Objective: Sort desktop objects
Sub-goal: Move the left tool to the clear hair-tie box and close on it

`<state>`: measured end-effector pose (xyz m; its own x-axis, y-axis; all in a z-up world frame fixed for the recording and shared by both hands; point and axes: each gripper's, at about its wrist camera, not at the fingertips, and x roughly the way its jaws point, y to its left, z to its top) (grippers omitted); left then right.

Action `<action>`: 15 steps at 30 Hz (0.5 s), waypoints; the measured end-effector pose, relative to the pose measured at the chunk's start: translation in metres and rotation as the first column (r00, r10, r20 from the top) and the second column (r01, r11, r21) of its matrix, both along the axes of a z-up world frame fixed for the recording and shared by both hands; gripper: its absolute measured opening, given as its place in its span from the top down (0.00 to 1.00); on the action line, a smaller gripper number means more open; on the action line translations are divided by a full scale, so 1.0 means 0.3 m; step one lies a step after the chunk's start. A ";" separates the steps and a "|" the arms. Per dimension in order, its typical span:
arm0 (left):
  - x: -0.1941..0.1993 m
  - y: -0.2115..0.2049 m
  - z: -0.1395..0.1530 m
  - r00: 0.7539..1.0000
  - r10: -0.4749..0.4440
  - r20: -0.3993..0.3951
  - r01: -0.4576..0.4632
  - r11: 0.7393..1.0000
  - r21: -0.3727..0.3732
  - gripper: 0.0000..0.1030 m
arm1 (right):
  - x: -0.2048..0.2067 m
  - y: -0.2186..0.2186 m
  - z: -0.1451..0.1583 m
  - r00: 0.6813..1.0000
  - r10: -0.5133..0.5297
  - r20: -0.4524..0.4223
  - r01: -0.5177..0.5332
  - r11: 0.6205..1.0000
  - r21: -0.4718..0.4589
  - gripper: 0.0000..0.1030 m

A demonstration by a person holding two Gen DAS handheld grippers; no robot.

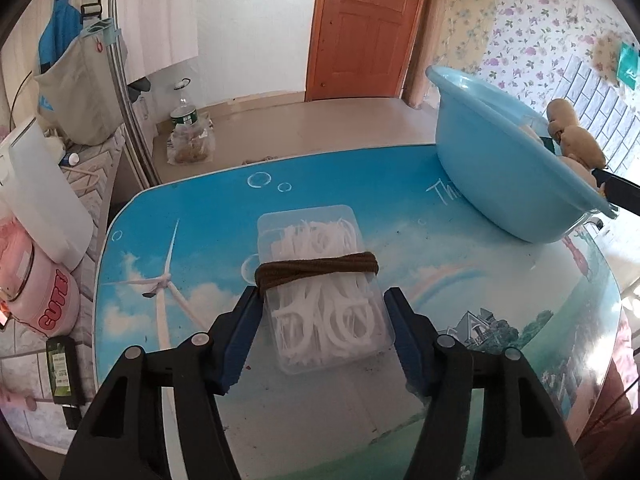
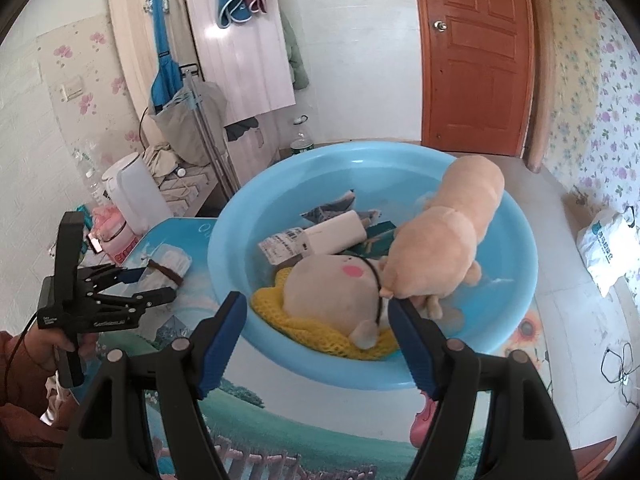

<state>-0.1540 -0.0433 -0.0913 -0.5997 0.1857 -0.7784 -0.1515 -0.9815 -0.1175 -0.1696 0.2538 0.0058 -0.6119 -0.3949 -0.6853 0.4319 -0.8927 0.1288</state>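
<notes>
Clear plastic box of white floss picks, brown hair band wrapped across middle, lies flat on sky-print table. Left gripper straddles box near end: left pad touching box side, right pad apart, no grip. Right gripper jaws spread, empty, over blue basin holding plush toys. Basin's other contents partly hidden.

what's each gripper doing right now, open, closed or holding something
Left gripper: open around the clear box, right pad not touching it.
Right gripper: open over the blue basin, holding nothing.
</notes>
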 end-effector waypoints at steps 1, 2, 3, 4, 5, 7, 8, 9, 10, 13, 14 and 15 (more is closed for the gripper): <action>0.004 0.002 0.004 1.000 0.000 -0.005 0.000 1.000 -0.005 0.41 | -0.008 0.006 -0.001 1.000 -0.017 0.001 0.017 1.000 0.011 0.28; 0.007 0.000 0.010 1.000 0.002 -0.011 -0.002 1.000 -0.006 0.42 | -0.015 0.014 -0.003 1.000 -0.032 0.002 0.032 0.999 0.016 0.28; 0.009 -0.001 0.015 1.000 0.003 -0.018 -0.003 1.000 -0.007 0.44 | -0.020 0.025 -0.003 0.999 -0.043 0.002 0.043 0.999 0.007 0.28; 0.011 0.000 0.023 1.000 0.005 -0.027 -0.005 1.000 -0.007 0.46 | -0.023 0.035 -0.001 0.999 -0.054 0.000 0.054 0.999 0.000 0.28; 0.012 0.000 0.035 0.999 0.004 -0.034 -0.004 1.000 0.000 0.47 | -0.026 0.049 0.004 0.997 -0.073 -0.009 0.073 0.997 -0.005 0.28; 0.012 0.003 0.055 0.999 -0.002 -0.045 0.003 1.000 0.012 0.47 | -0.032 0.072 0.012 0.995 -0.097 -0.018 0.097 0.995 -0.014 0.28; 0.013 0.008 0.068 0.998 -0.007 -0.055 0.008 1.000 0.014 0.47 | -0.037 0.082 0.015 0.995 -0.101 -0.016 0.101 0.995 -0.016 0.28; 0.015 0.011 0.079 0.998 -0.010 -0.063 0.011 1.000 0.017 0.47 | -0.040 0.090 0.018 0.994 -0.104 -0.014 0.104 0.994 -0.018 0.28; 0.018 0.016 0.090 0.997 -0.012 -0.073 0.014 1.000 0.021 0.47 | -0.040 0.094 0.022 0.994 -0.106 -0.016 0.105 0.994 -0.019 0.28; 0.030 0.029 0.130 0.994 -0.018 -0.105 0.021 0.999 0.030 0.47 | -0.031 0.112 0.033 0.992 -0.121 -0.036 0.120 0.992 -0.027 0.28; 0.033 0.032 0.145 0.993 -0.020 -0.116 0.024 0.999 0.029 0.47 | -0.025 0.123 0.040 0.989 -0.140 -0.054 0.139 0.990 -0.034 0.28; 0.038 0.036 0.158 0.992 -0.019 -0.127 0.023 0.999 0.026 0.47 | -0.022 0.132 0.044 0.986 -0.153 -0.061 0.151 0.988 -0.043 0.28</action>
